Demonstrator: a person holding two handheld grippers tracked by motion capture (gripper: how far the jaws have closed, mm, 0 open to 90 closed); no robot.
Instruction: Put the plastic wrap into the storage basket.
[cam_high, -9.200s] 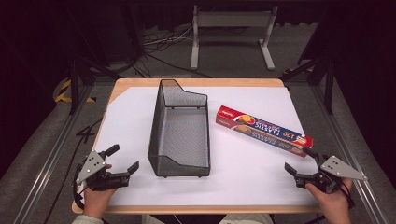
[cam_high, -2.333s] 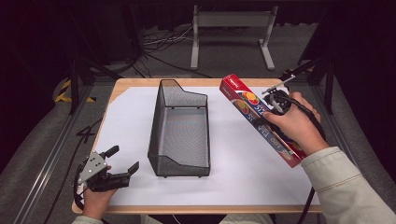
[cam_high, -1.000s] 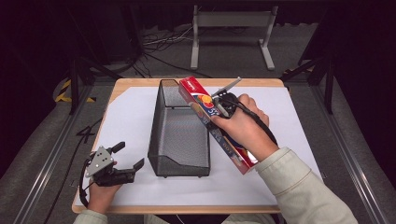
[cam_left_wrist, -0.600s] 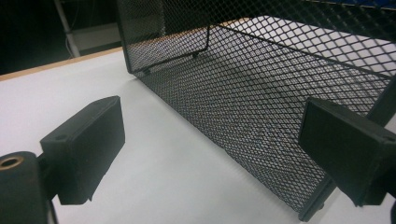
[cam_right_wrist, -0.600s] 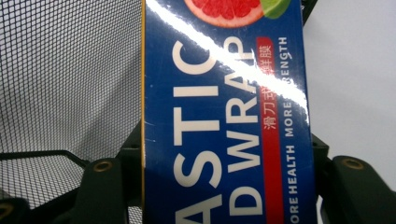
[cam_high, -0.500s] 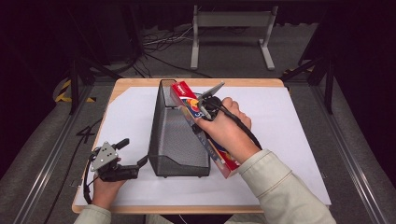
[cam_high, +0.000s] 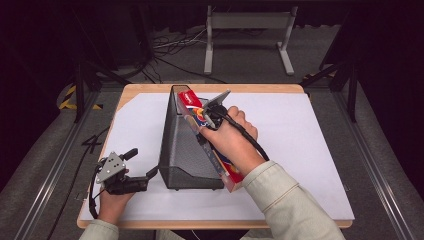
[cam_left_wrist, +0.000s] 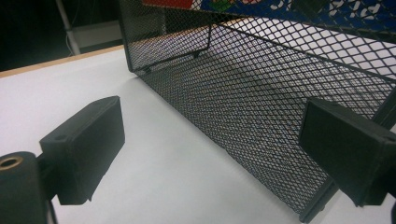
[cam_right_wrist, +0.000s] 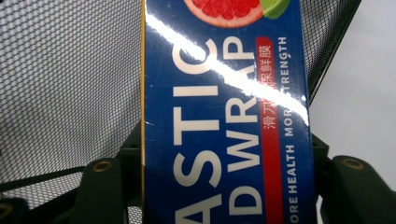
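Right gripper (cam_high: 209, 119) angles plastic-wrap box (cam_high: 220, 157) seemingly over basket (cam_high: 182, 145).

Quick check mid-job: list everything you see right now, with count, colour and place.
plastic wrap box: one, blue and red, held slanting over the basket's right rim
mesh basket: one, black, lengthwise at the table's middle
table: one, white top with a wooden edge
metal stand: one, grey, on the floor behind the table
cables: several, dark and white, on the floor behind the table
right gripper: one, black, shut on the plastic wrap box
left gripper: one, black, open, at the basket's near left corner
forearms: two, pale sleeves, from the bottom edge
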